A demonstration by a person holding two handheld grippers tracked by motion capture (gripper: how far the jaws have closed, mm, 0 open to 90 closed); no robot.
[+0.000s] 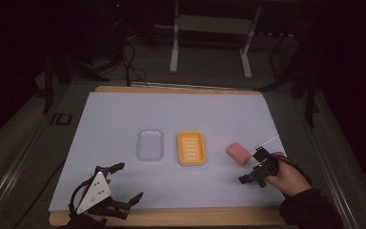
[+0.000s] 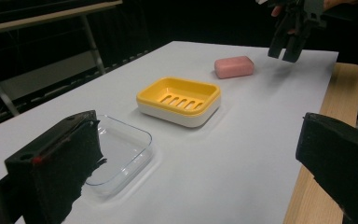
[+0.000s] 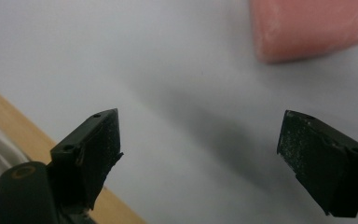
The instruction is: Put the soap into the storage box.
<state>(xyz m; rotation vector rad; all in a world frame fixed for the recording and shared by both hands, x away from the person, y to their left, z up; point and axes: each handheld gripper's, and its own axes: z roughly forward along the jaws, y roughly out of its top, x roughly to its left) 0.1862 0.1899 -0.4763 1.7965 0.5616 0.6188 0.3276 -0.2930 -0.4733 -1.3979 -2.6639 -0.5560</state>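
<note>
The pink rectangular soap bar (image 1: 238,154) lies flat near the tabletop's (image 1: 124,114) right edge, long axis slanting toward the near right corner; the right gripper view cuts it off. Right tongs (image 1: 251,166) gape empty just beside it; left tongs (image 1: 126,182) stand open near the front edge.

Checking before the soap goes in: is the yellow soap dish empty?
Empty. The yellow soap dish shows its bare slotted bottom; the pink soap lies apart on the table.

clear tray (image 1: 150,144) left of soap dish (image 1: 191,148), soap bar (image 1: 238,153) right (all on the table (image 1: 124,114)).
</note>
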